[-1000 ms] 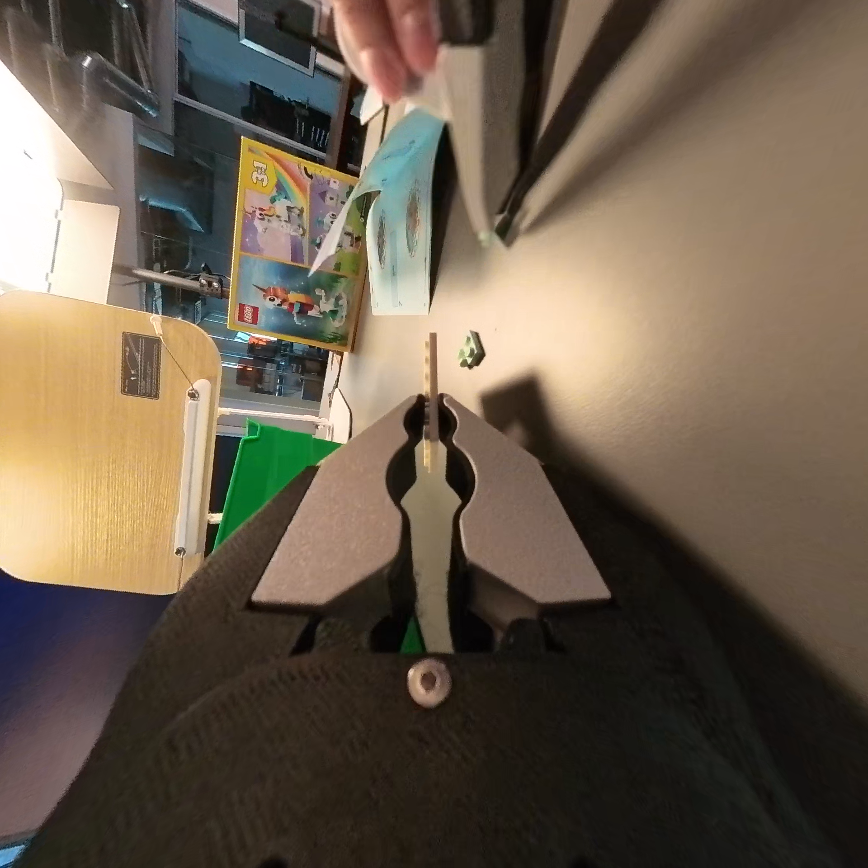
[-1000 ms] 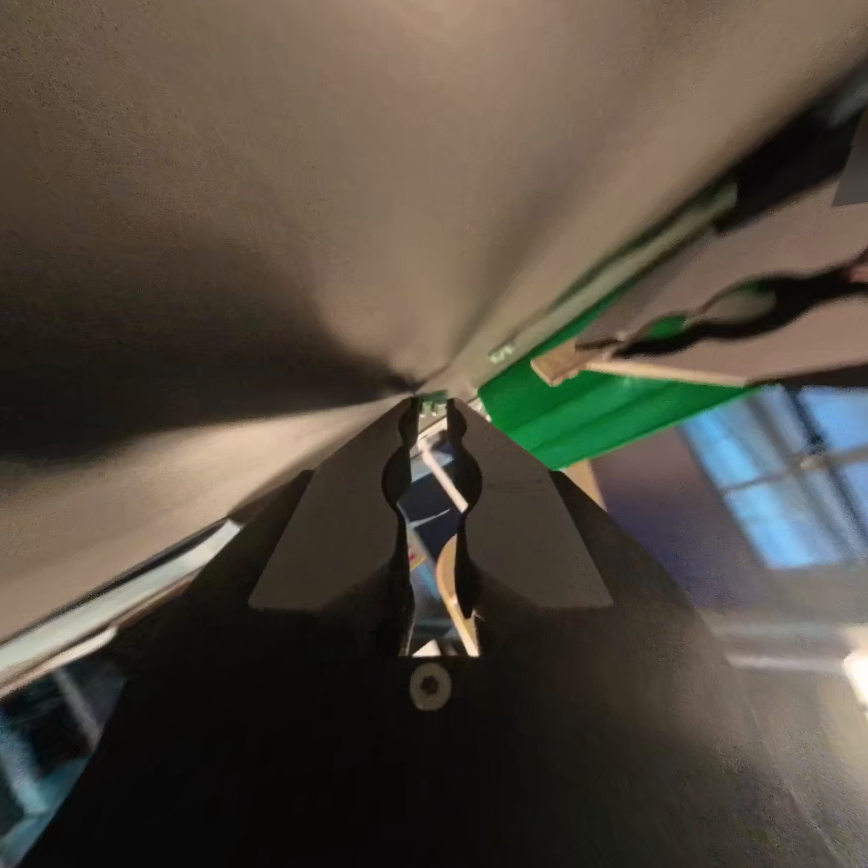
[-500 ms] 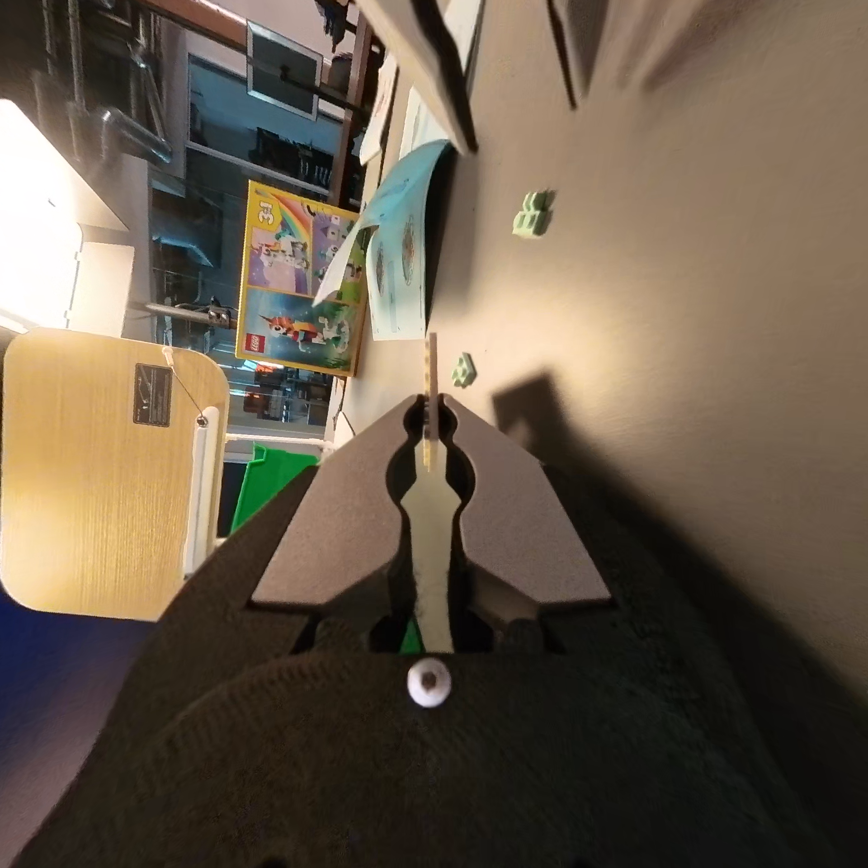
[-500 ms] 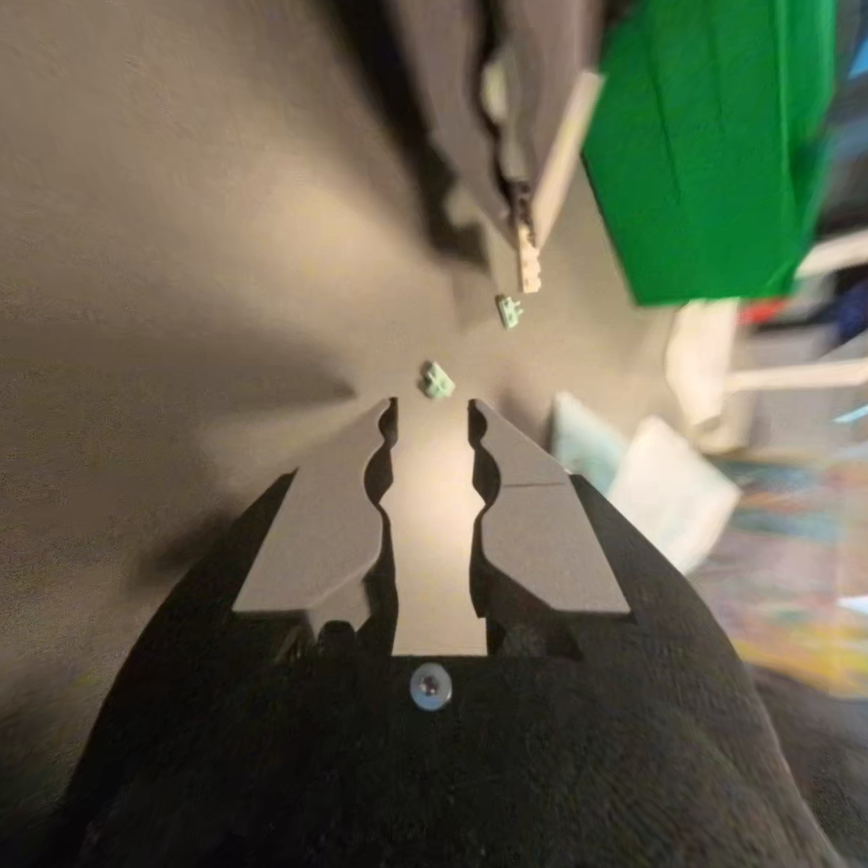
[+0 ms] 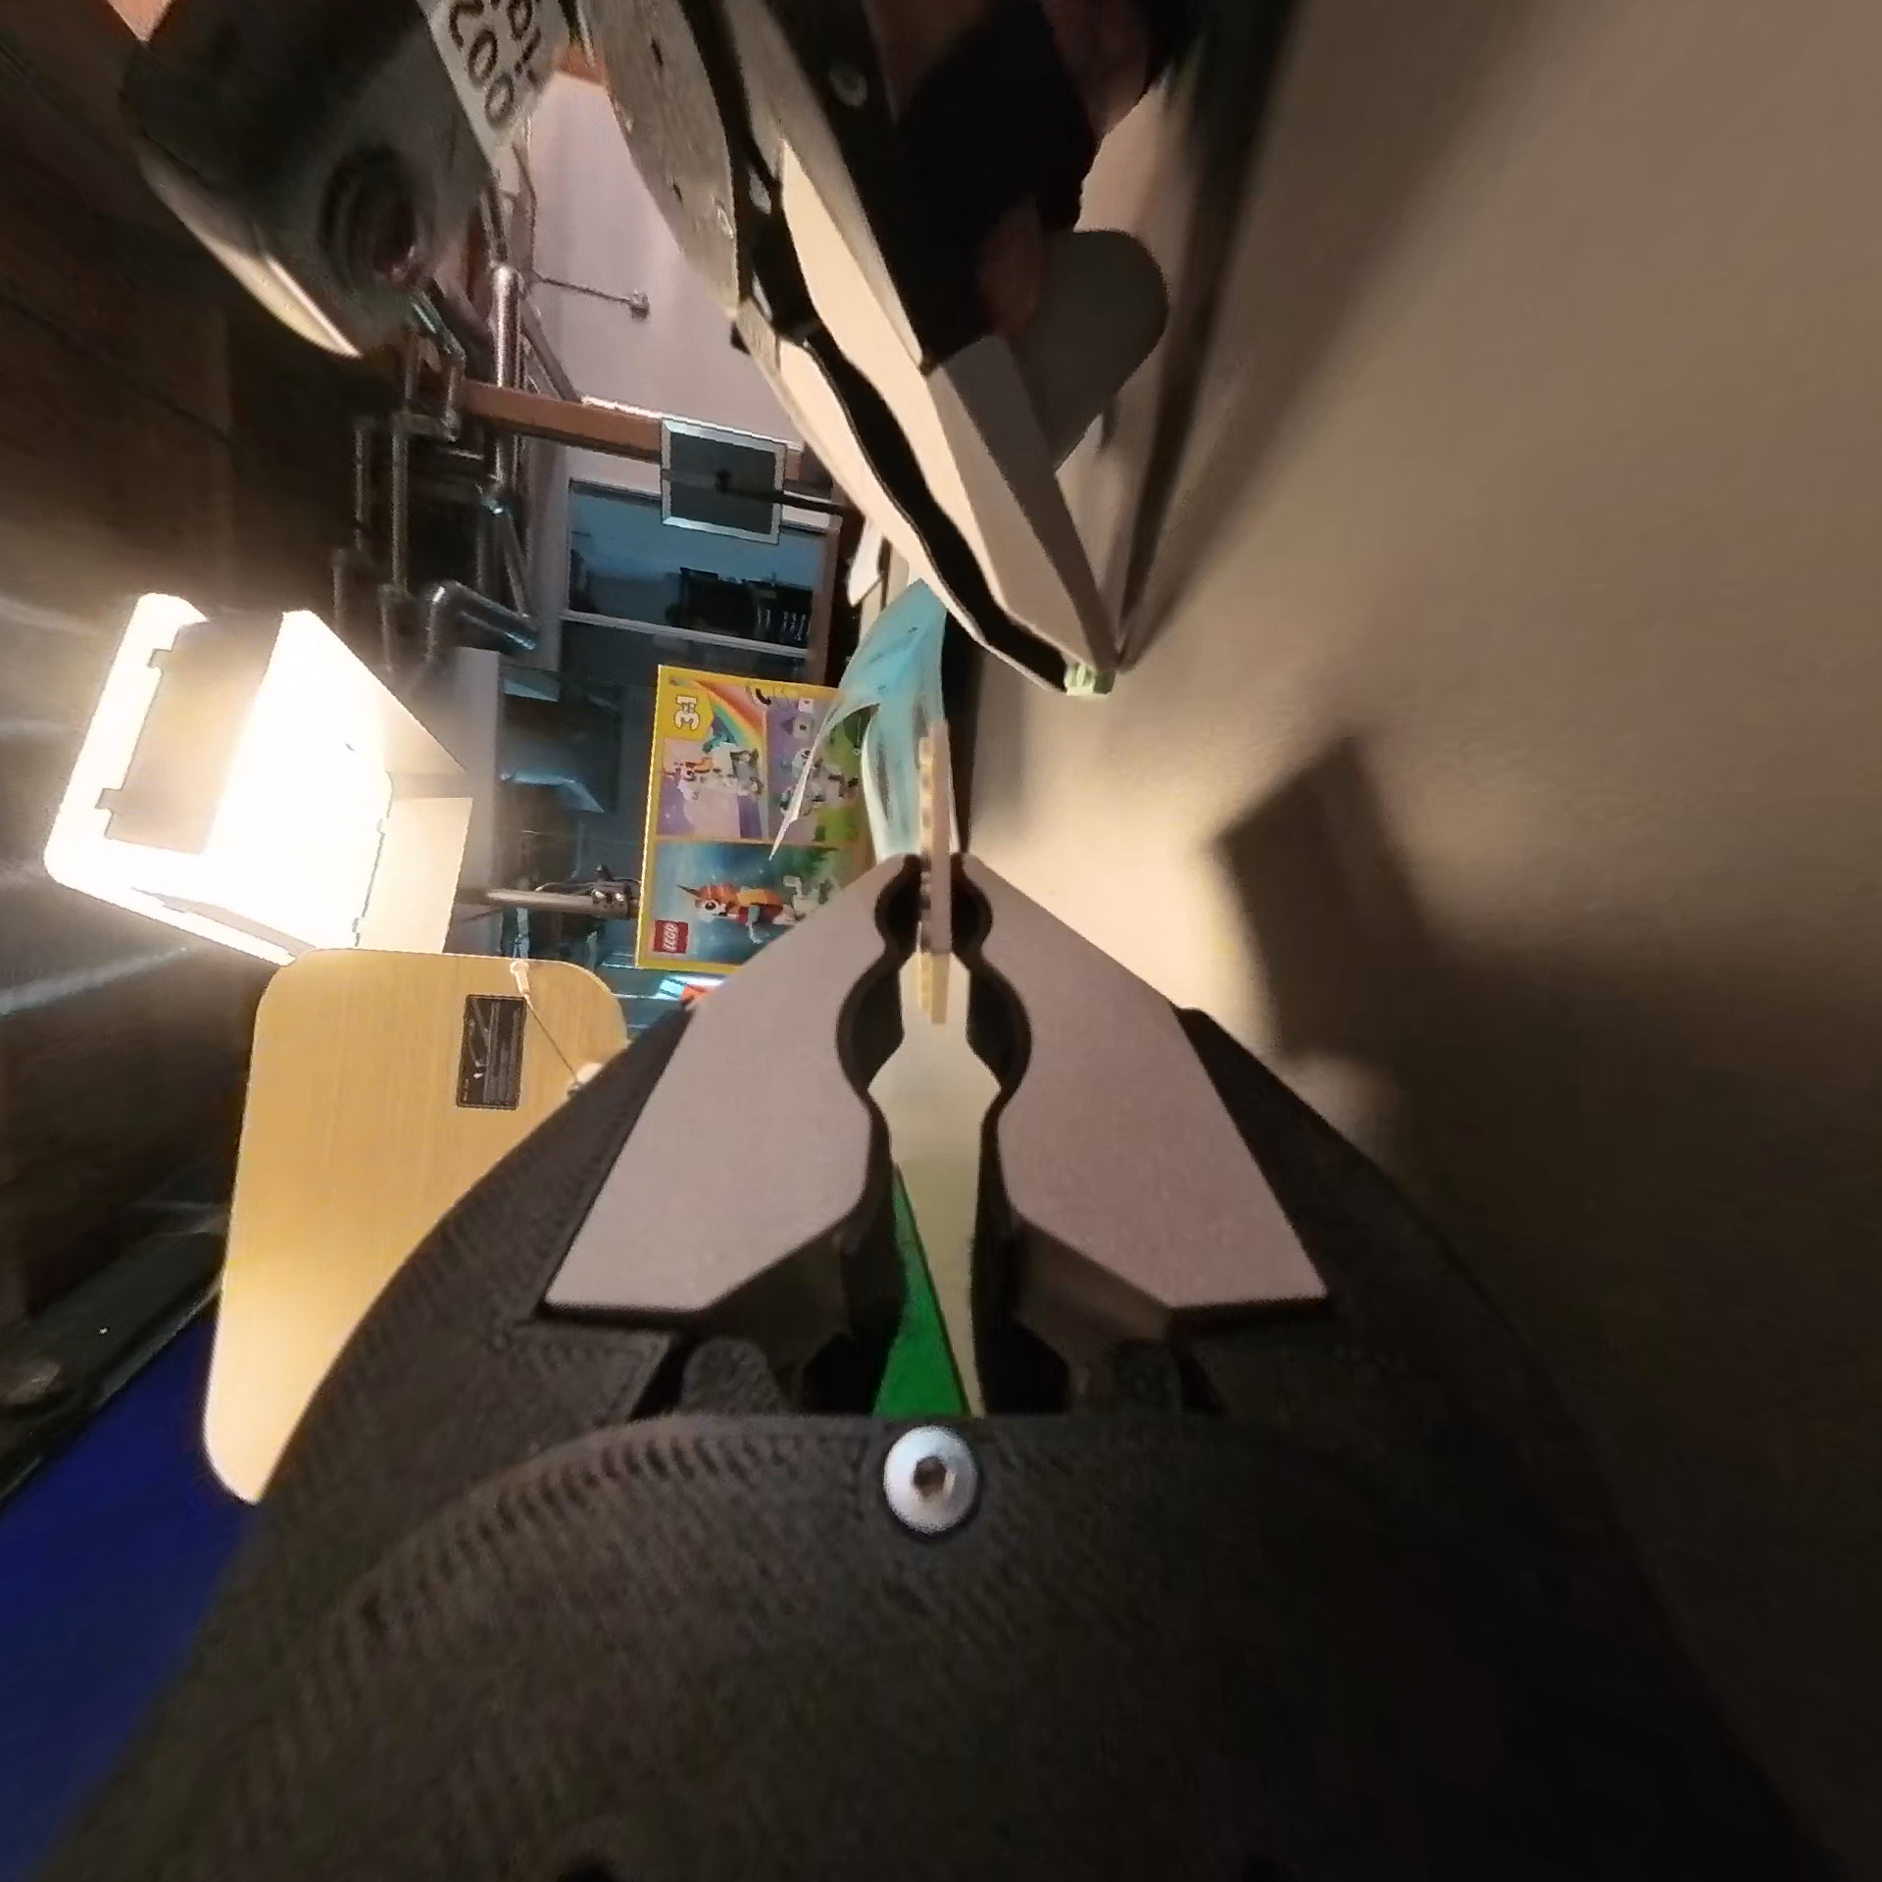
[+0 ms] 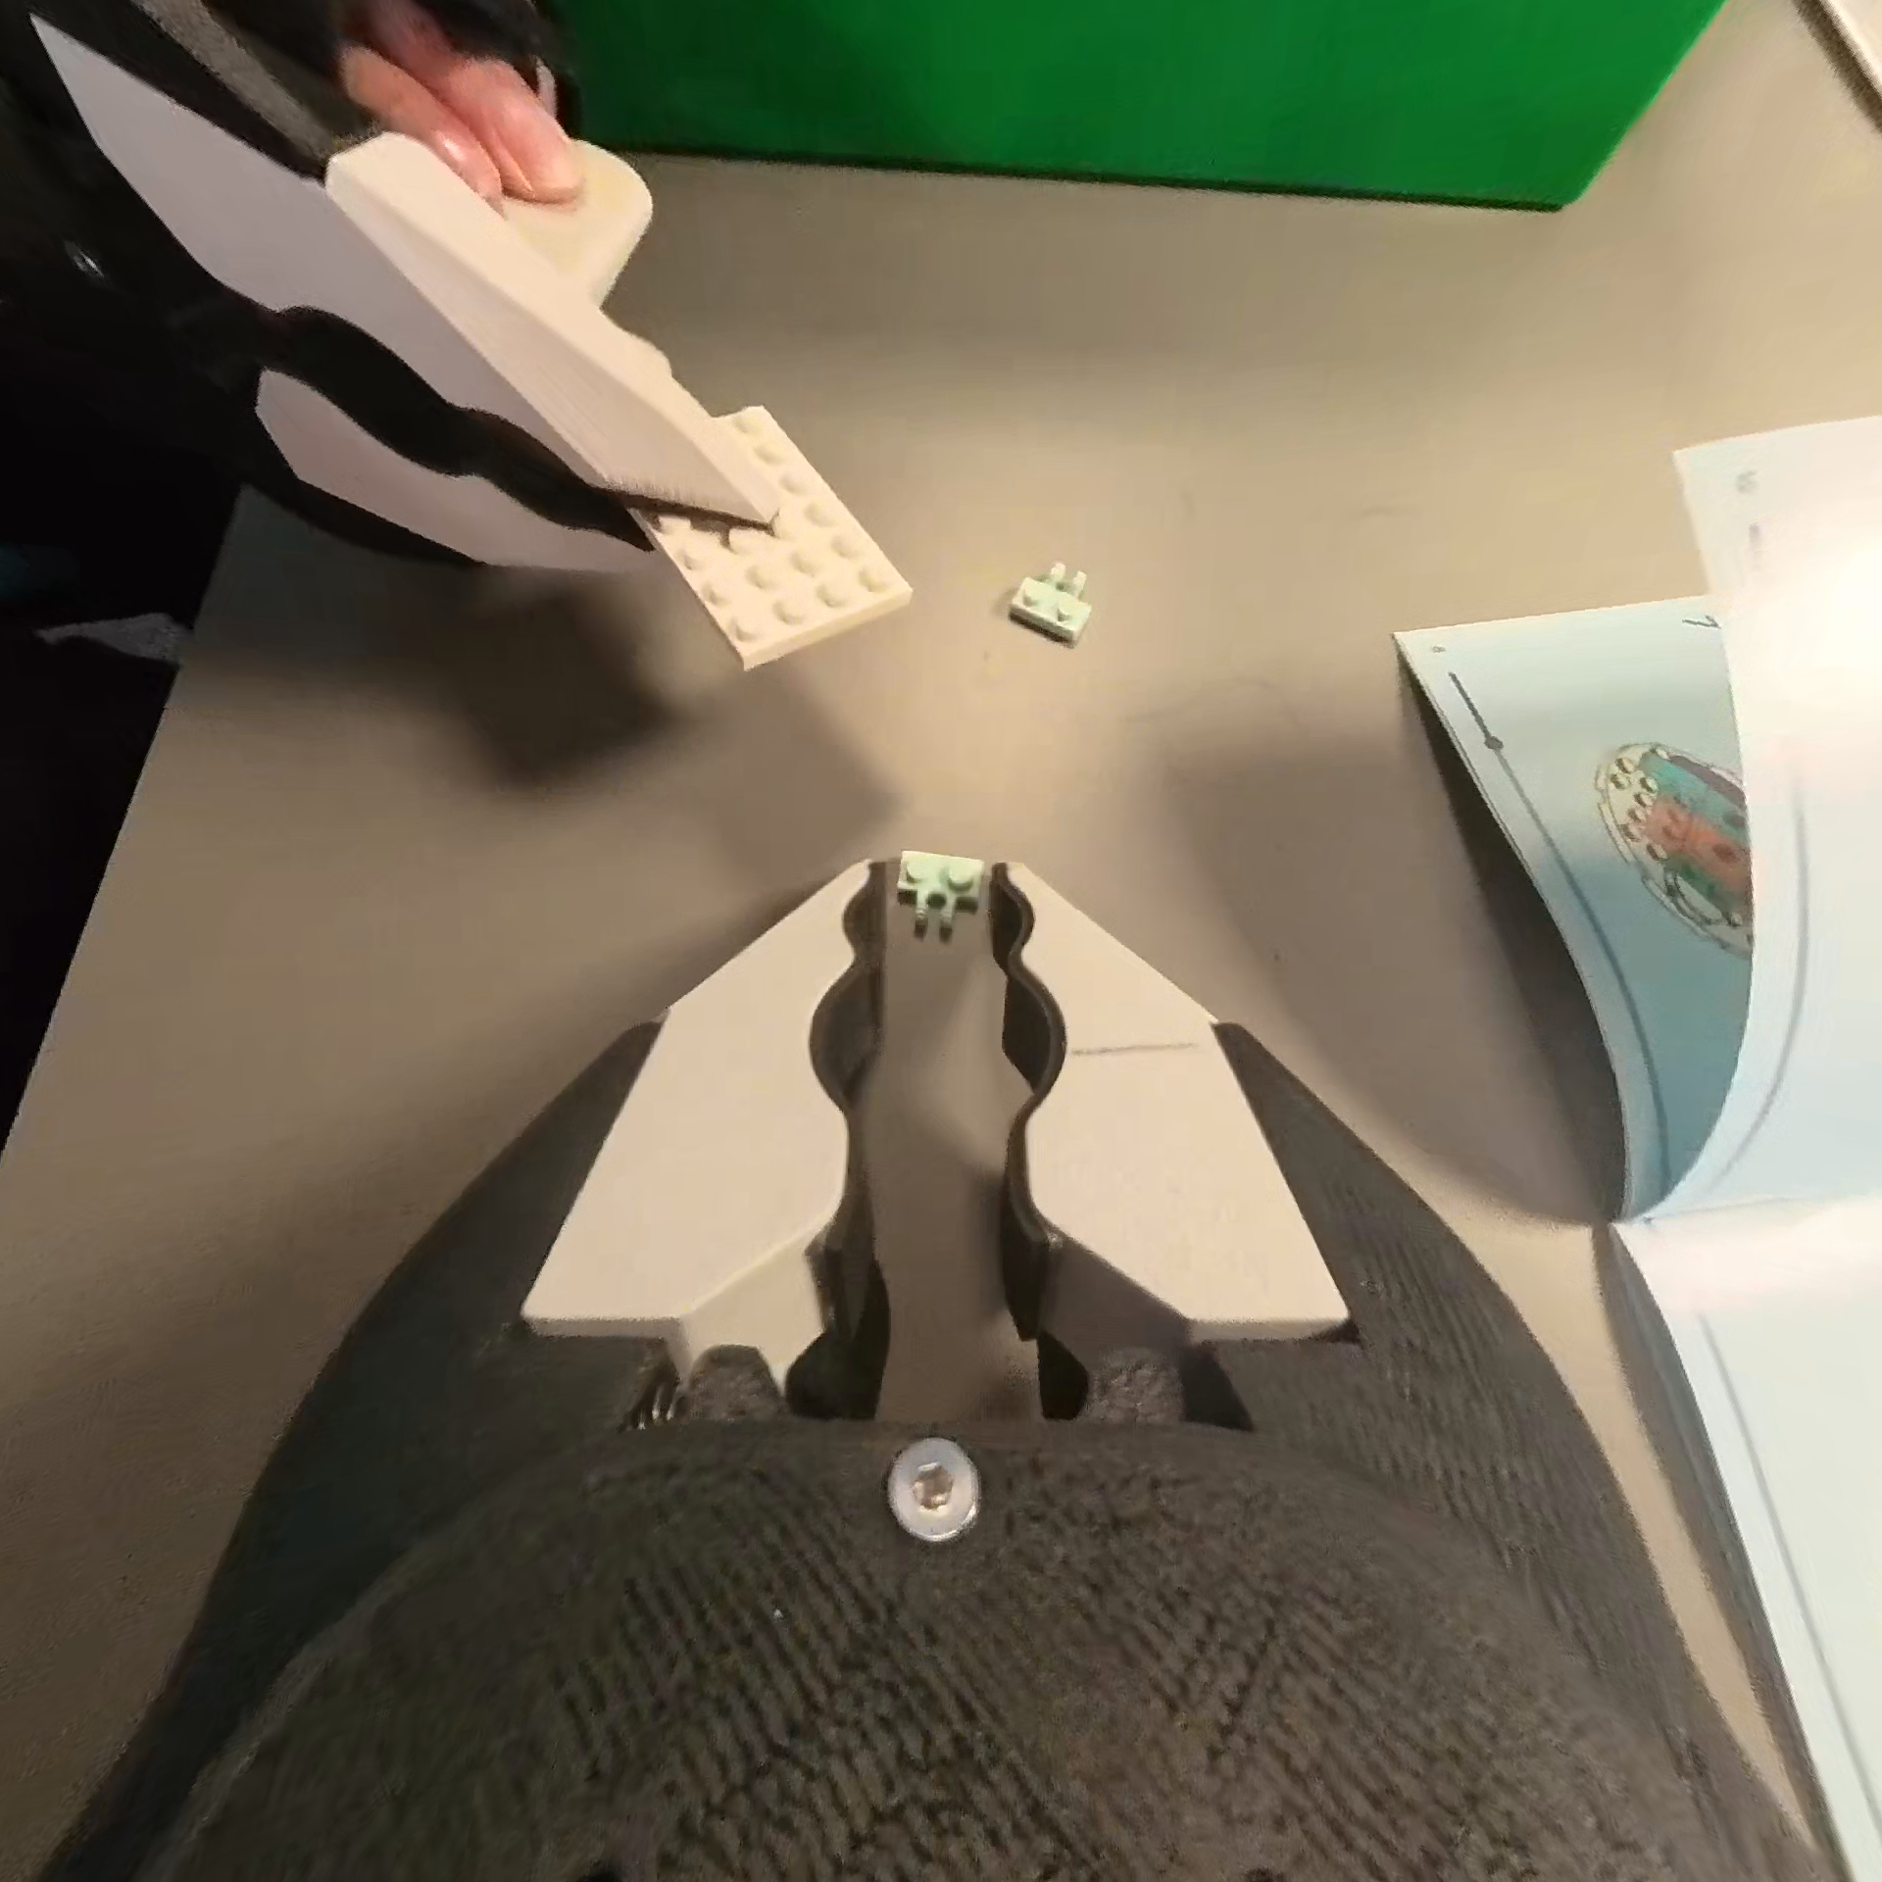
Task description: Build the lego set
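Observation:
My left gripper [image 5: 937,866] is shut on a tan studded plate [image 5: 935,815], seen edge-on in the left wrist view. In the right wrist view the left gripper [image 6: 703,519] holds that plate [image 6: 794,580] tilted above the grey table [image 6: 407,917] at the upper left. My right gripper [image 6: 939,878] has its tips down at the table, closed around a small pale green clip piece [image 6: 942,888]. It also shows in the left wrist view [image 5: 1095,667], with the green piece [image 5: 1085,680] at its tip. A second pale green piece [image 6: 1054,608] lies loose further on.
A green bin [image 6: 1018,92] stands along the table's far edge. An open instruction booklet [image 6: 1731,917] lies at the right. In the left wrist view the set's box [image 5: 754,825] stands upright behind the booklet [image 5: 896,733]. A person's fingers [image 6: 509,153] press the left gripper.
My right gripper has swung down to the nearer green piece and its jaws have narrowed around it. The left gripper still holds the tan plate; the right gripper now fills the top of its view.

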Demonstrator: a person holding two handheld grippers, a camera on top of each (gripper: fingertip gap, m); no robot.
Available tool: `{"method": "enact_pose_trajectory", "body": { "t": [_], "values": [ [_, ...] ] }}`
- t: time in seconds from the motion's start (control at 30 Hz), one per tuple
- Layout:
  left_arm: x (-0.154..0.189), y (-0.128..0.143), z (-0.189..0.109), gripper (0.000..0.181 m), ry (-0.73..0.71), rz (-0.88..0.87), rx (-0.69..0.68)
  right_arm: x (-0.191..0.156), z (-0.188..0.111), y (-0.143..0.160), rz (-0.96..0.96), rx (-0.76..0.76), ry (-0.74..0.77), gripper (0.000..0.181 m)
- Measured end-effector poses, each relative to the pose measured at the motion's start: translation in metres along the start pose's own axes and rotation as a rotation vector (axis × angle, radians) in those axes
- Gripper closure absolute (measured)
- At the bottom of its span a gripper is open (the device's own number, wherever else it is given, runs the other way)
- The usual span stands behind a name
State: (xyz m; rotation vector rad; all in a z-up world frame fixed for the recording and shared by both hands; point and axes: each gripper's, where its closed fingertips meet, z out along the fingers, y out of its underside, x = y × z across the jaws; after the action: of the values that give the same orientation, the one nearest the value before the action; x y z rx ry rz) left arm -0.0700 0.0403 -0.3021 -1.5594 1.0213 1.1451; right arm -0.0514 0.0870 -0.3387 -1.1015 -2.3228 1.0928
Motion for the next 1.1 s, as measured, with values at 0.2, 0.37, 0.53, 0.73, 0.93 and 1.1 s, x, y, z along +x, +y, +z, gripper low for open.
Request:
{"method": "enact_pose_trajectory", "body": {
  "t": [0.2,0.37,0.53,0.73,0.93,1.1],
  "values": [
    [0.000,-0.011,-0.003,0.177,-0.035,0.076,0.052,0.000,-0.008,-0.014,-0.156,-0.001,-0.060,0.167],
    [0.000,-0.017,-0.005,0.177,-0.048,0.103,0.083,-0.031,-0.024,-0.055,-0.246,0.132,-0.297,0.168],
    [-0.009,-0.019,-0.008,0.177,-0.110,0.116,0.092,-0.036,-0.018,-0.062,-0.326,0.091,-0.360,0.167],
    [-0.011,-0.021,-0.010,0.177,-0.133,0.125,0.101,-0.034,-0.018,-0.069,-0.376,0.035,-0.385,0.167],
    [-0.013,-0.022,-0.011,0.177,-0.145,0.130,0.104,-0.035,-0.018,-0.069,-0.372,-0.029,-0.441,0.167],
    [-0.013,-0.021,-0.010,0.177,-0.144,0.131,0.105,-0.033,-0.016,-0.069,-0.370,-0.048,-0.452,0.167]
  ]
}}
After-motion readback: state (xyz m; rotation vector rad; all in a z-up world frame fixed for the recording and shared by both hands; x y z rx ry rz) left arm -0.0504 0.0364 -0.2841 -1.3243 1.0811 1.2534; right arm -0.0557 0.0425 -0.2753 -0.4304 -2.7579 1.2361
